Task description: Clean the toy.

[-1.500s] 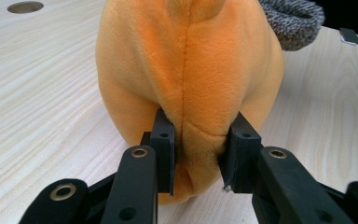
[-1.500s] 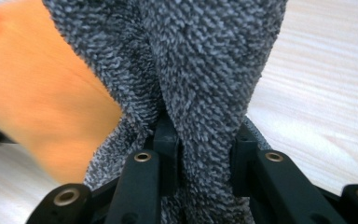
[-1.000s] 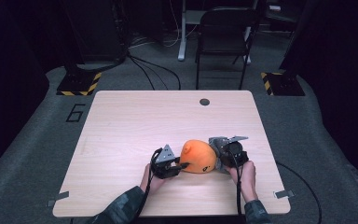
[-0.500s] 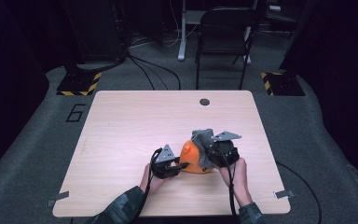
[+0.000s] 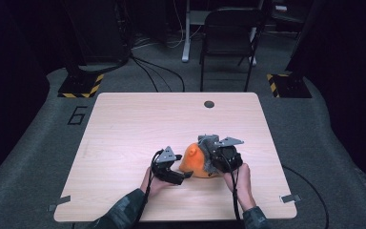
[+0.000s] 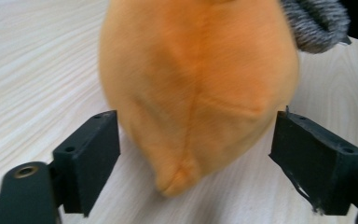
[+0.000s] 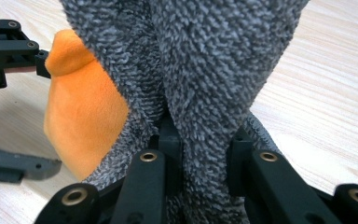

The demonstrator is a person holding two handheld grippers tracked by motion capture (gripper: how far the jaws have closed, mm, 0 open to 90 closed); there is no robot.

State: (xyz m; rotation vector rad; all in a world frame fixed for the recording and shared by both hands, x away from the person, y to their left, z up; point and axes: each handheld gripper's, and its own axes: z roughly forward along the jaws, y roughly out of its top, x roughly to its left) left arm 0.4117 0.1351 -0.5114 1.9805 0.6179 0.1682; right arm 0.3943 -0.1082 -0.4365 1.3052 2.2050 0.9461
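So the table (image 5: 124, 124) is a pale wood-grain top with a small dark round hole (image 5: 209, 104) near its far edge, and a black chair (image 5: 228, 38) stands on the floor beyond it. All the action is near the front edge, a bit right of centre.

The toy (image 5: 194, 161) is a soft plush thing, mostly orange with a grey fuzzy part on its right side. It sits between the two grippers. In the left gripper view the orange body looks blurred and hangs with its narrow bottom tip just over the wood, though I can't tell if it touches the table.

The right gripper (image 5: 215, 153) has its jaws pinched tight on a fold of the grey fabric (image 7: 205, 70). In the right gripper view that fuzzy cloth bunches up from between the jaws, with the orange part off to the left of it. The person's right hand (image 5: 236, 179) is behind it, cable trailing back along the sleeve.

The left gripper (image 5: 183, 175) lies low, just left of the toy, held by the left hand (image 5: 152, 183). Its jaws have just been opening and now stand wide apart. The orange belly (image 6: 196, 93) sits in the gap, but neither pad is pressing on it, there's clear wood showing on the left side.
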